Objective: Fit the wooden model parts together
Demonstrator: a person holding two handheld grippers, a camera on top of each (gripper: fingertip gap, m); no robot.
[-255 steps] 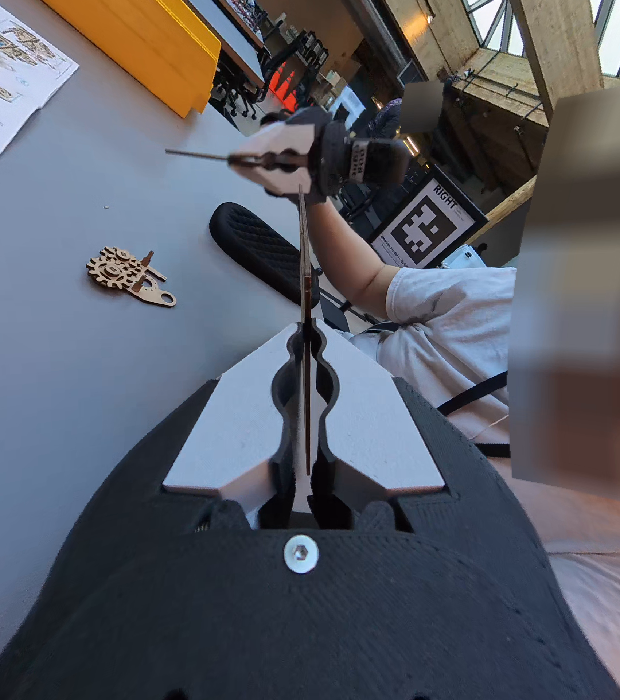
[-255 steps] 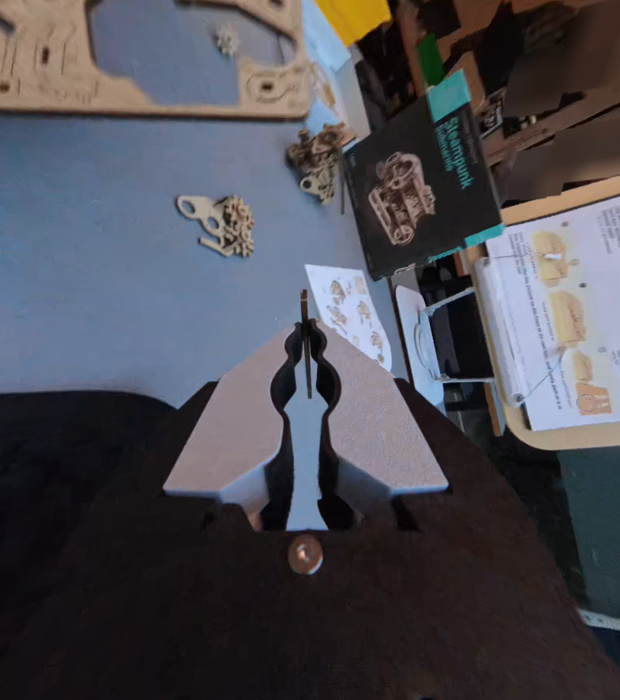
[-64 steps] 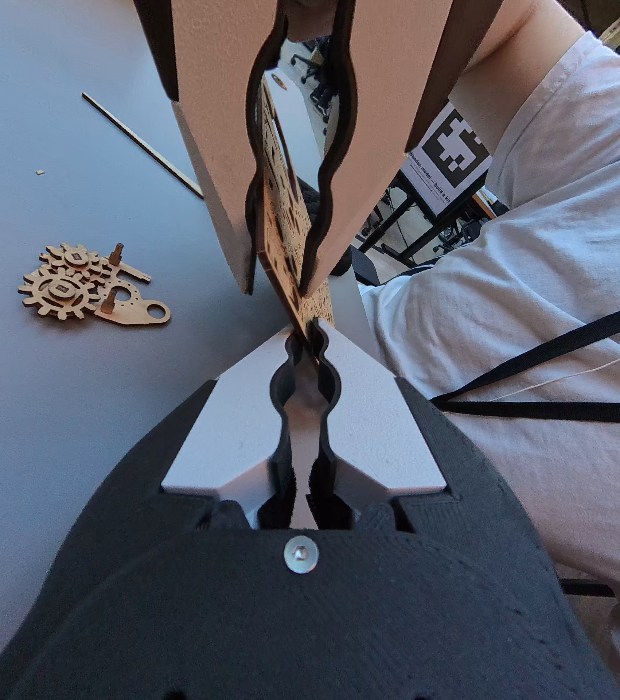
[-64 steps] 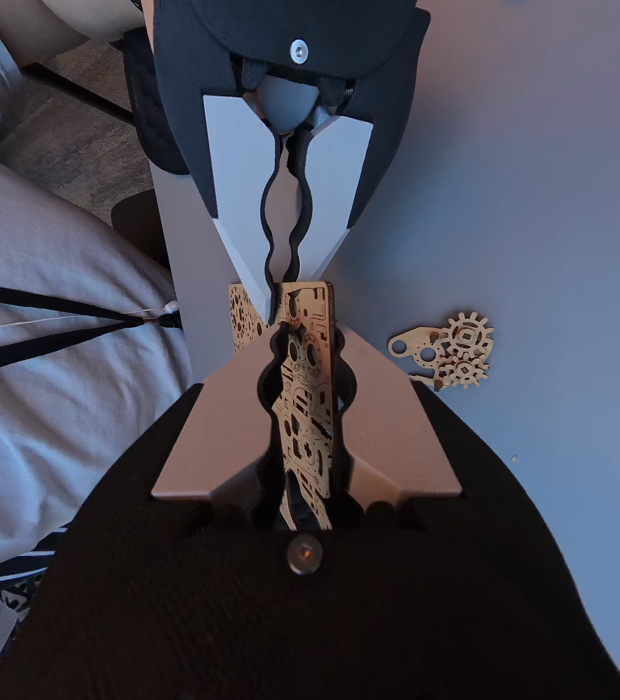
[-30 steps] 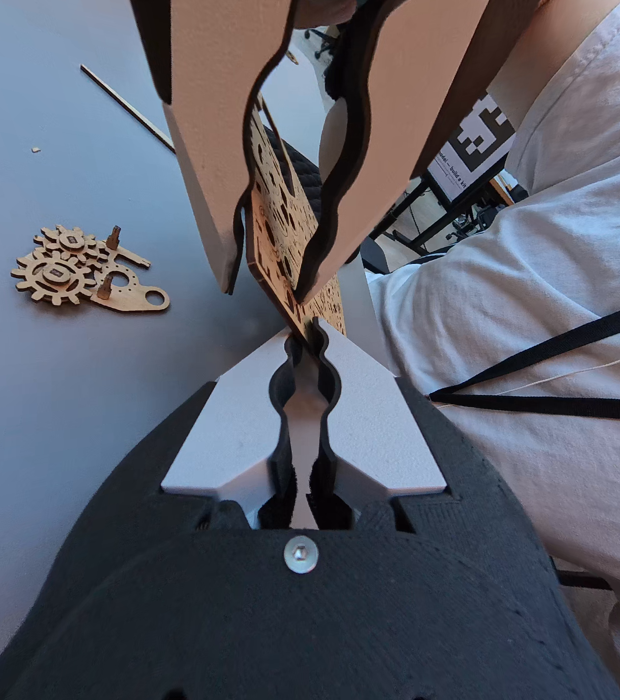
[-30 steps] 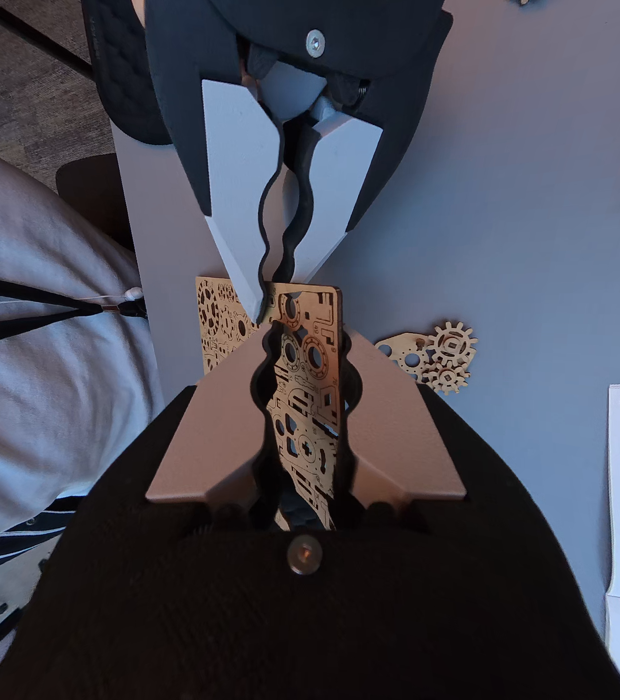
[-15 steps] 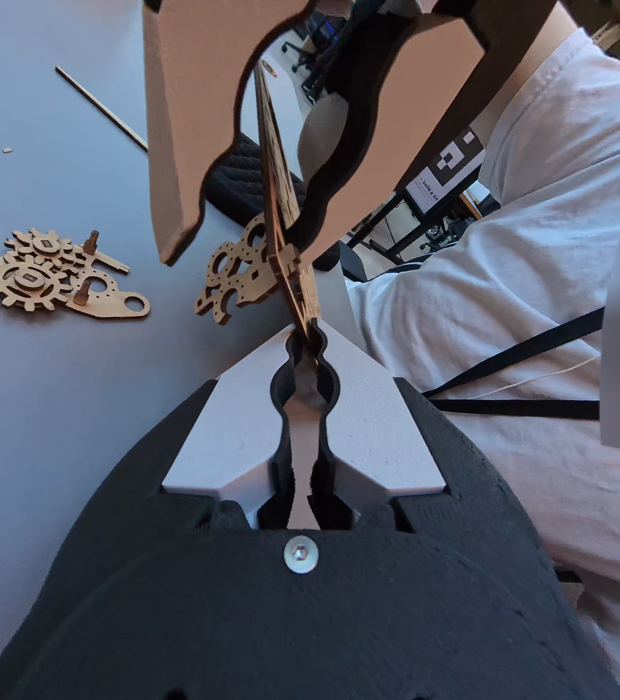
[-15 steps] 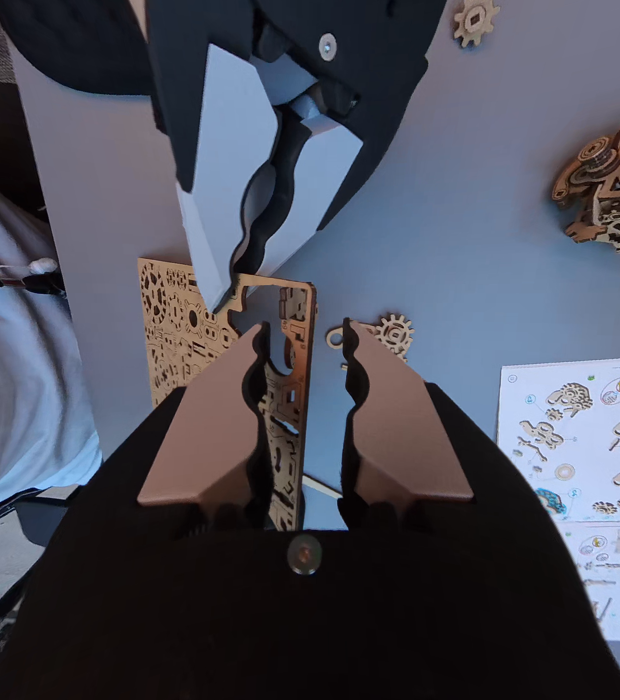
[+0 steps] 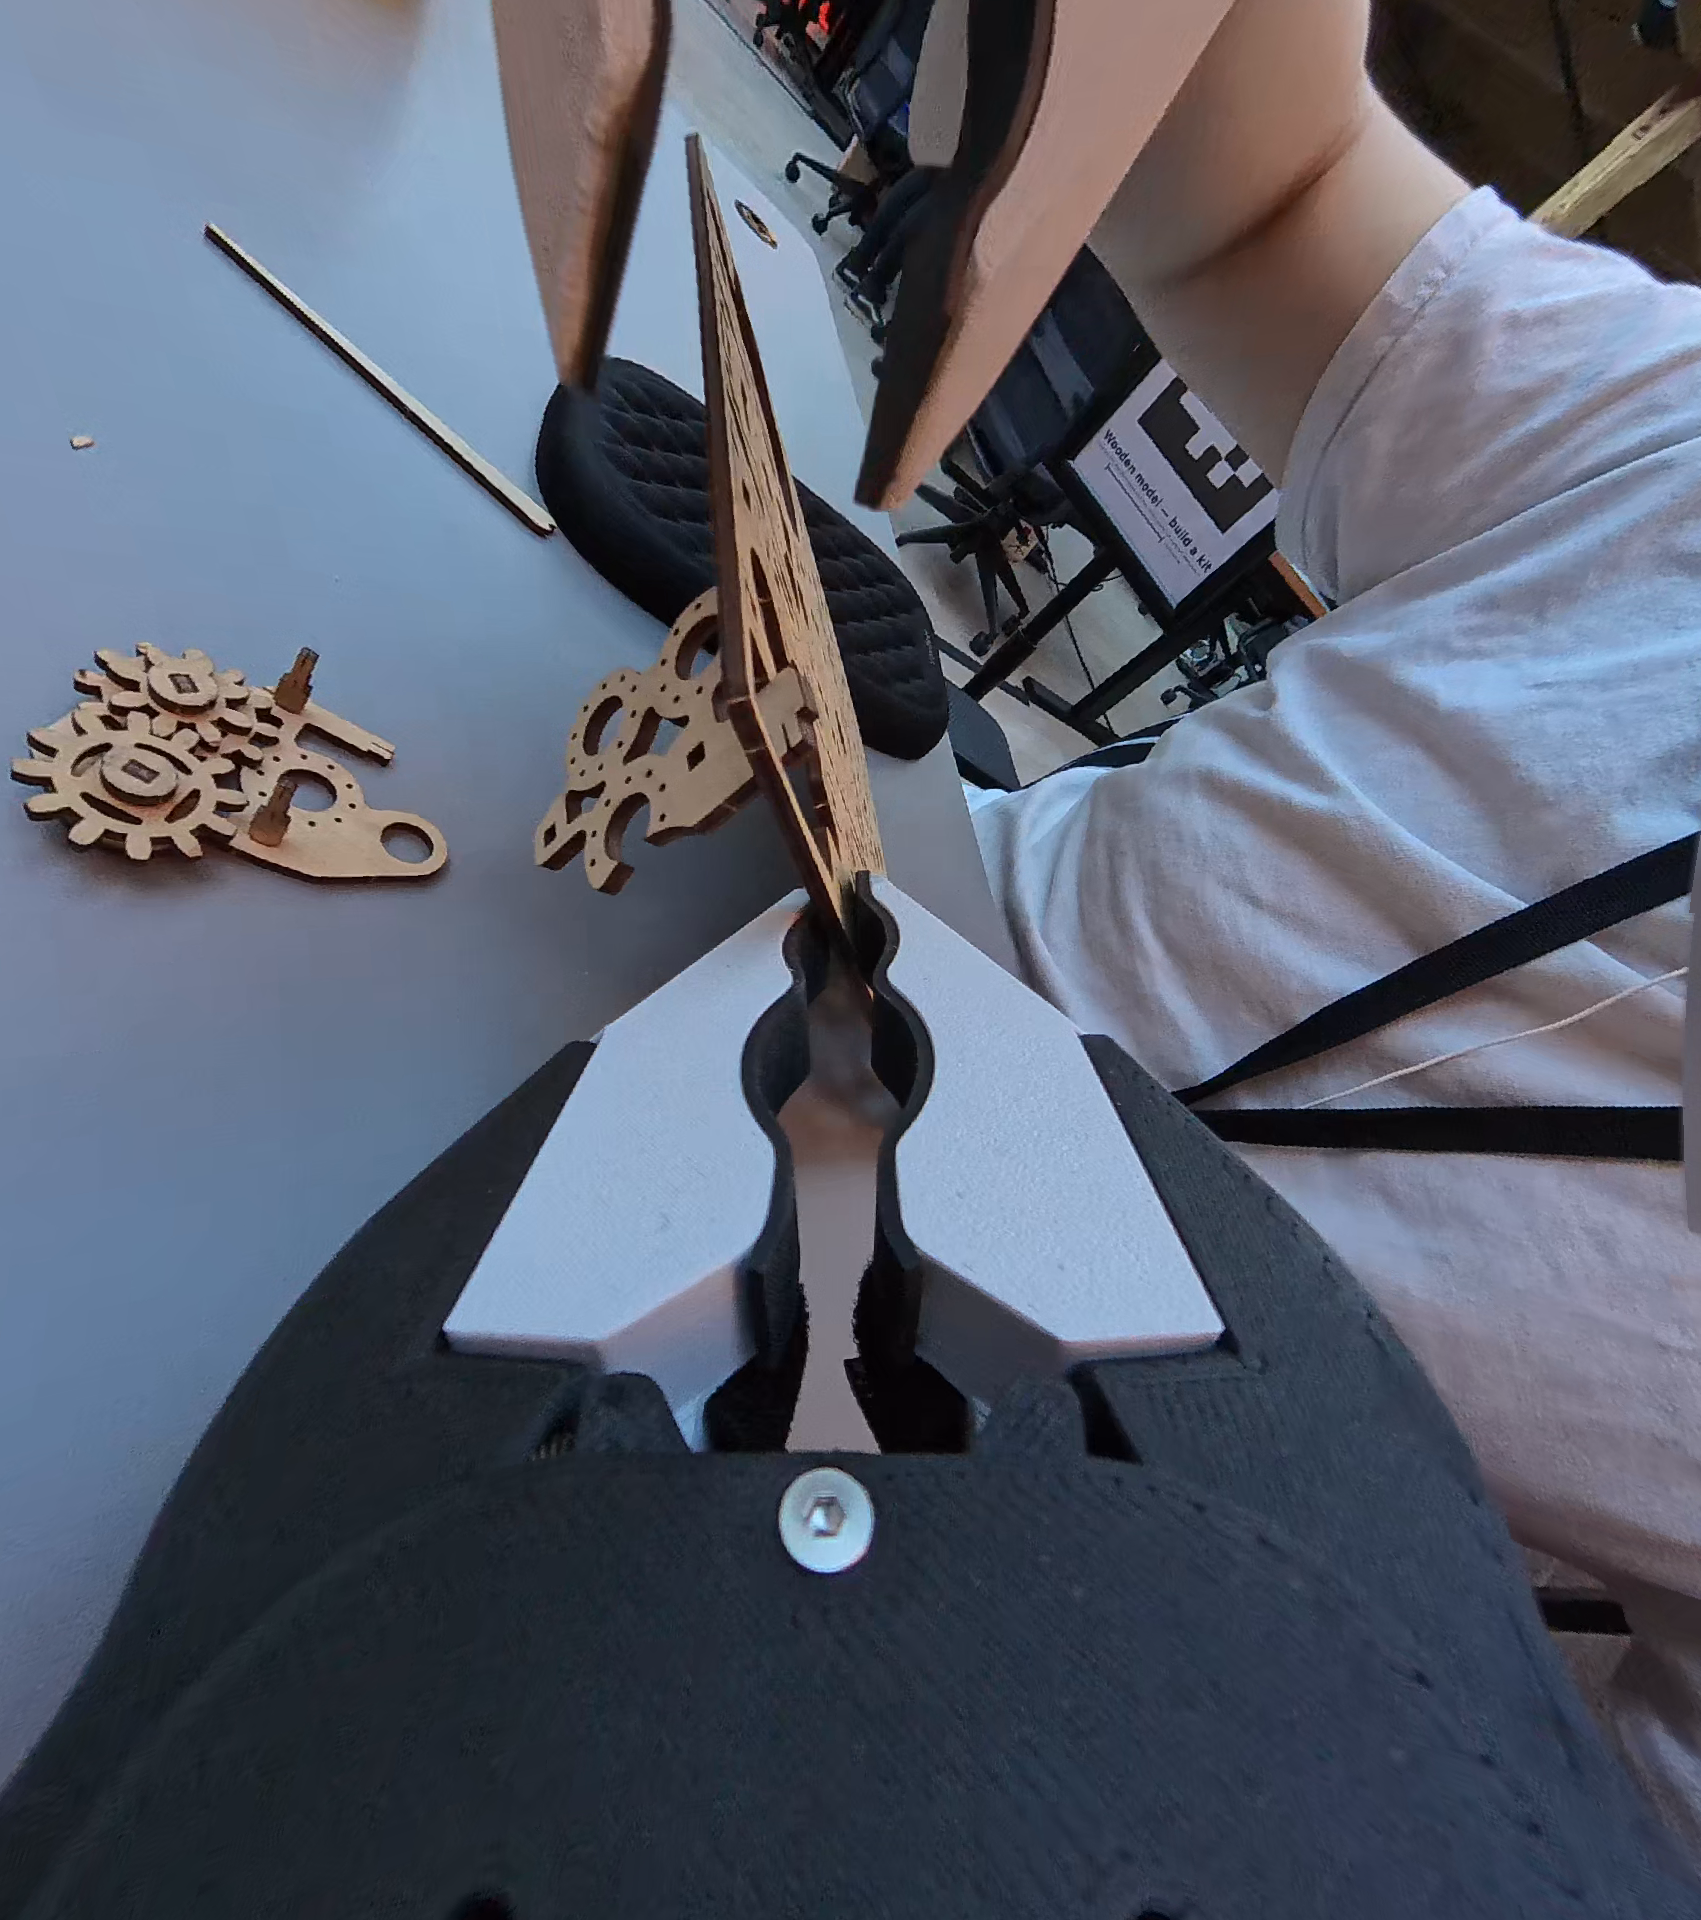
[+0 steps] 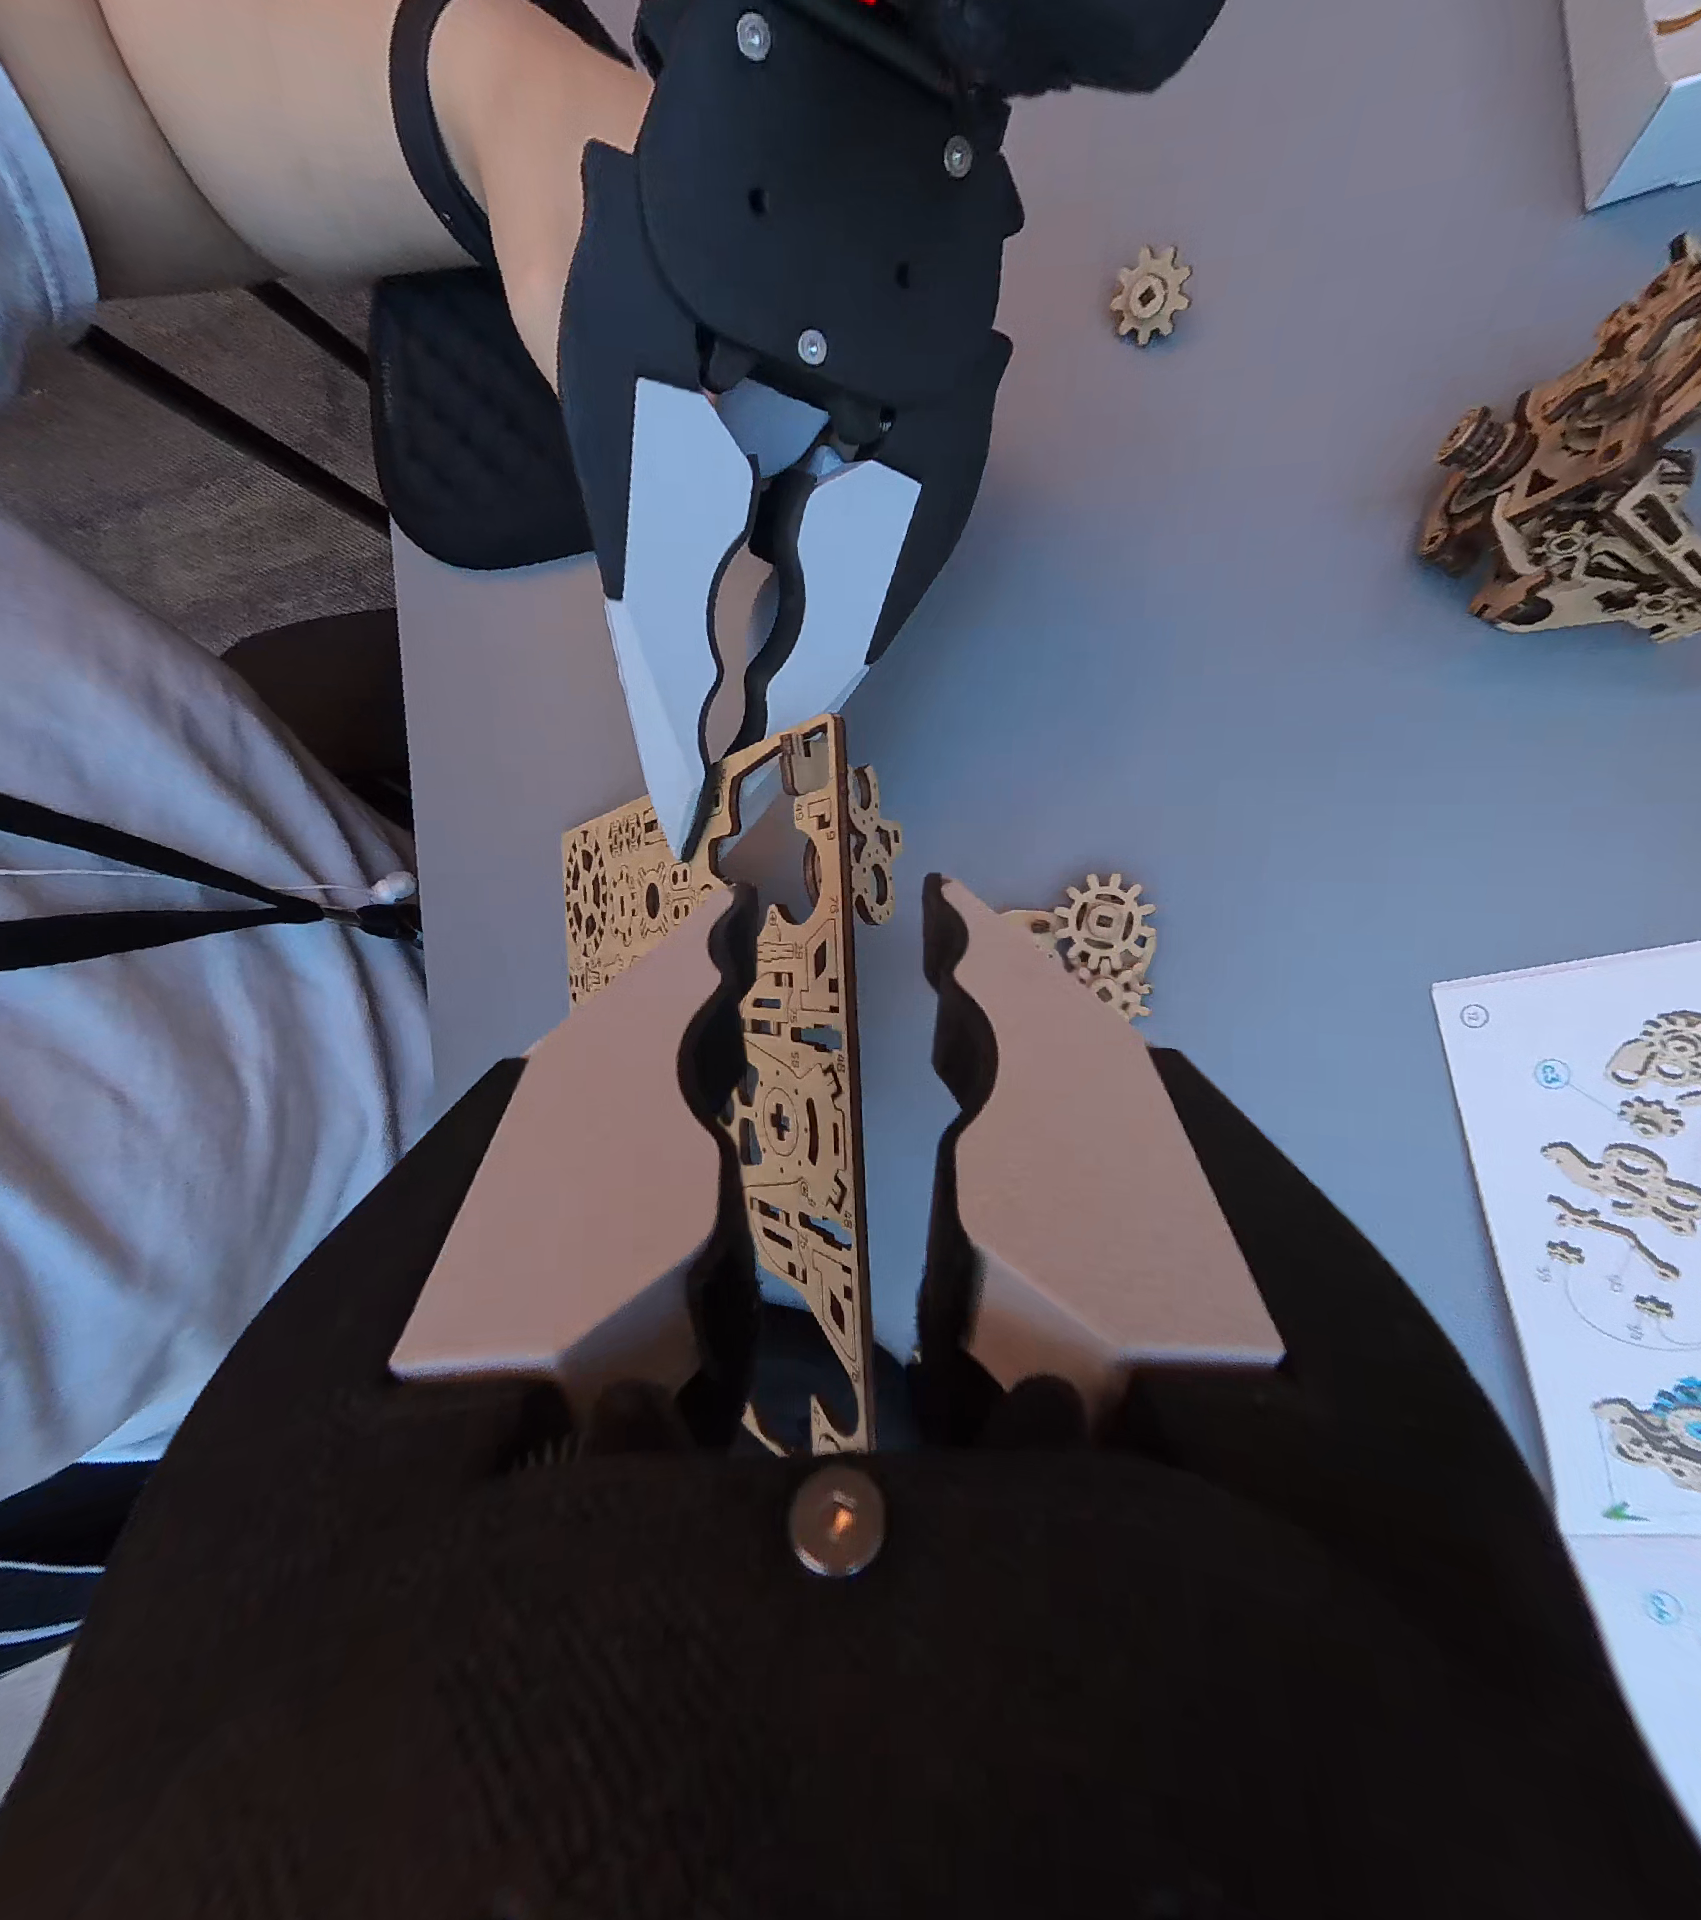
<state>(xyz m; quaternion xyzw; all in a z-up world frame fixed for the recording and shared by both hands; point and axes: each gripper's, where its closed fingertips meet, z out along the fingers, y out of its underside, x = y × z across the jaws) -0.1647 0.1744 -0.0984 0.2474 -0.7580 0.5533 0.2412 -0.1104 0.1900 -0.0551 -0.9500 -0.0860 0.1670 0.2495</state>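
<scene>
Plywood parts sheet [image 10: 804,1091] thin, brittle: your left gripper [image 9: 841,904] pinches its corner above grey table [image 9: 150,1039]; right gripper [image 10: 830,904] gapes around it, untouching. Regrip solid border, spare half-popped part [image 9: 648,758].

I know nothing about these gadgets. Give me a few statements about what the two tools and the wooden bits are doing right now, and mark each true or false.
1. The left tool pinches the wooden parts sheet by its corner. True.
2. The right tool is clamped on the sheet. False: its jaws stand apart on either side of it.
3. A gear assembly lies on the table. True.
4. The thin wooden stick is held in a tool. False: it lies on the table.
5. An instruction sheet lies on the table. True.
</scene>
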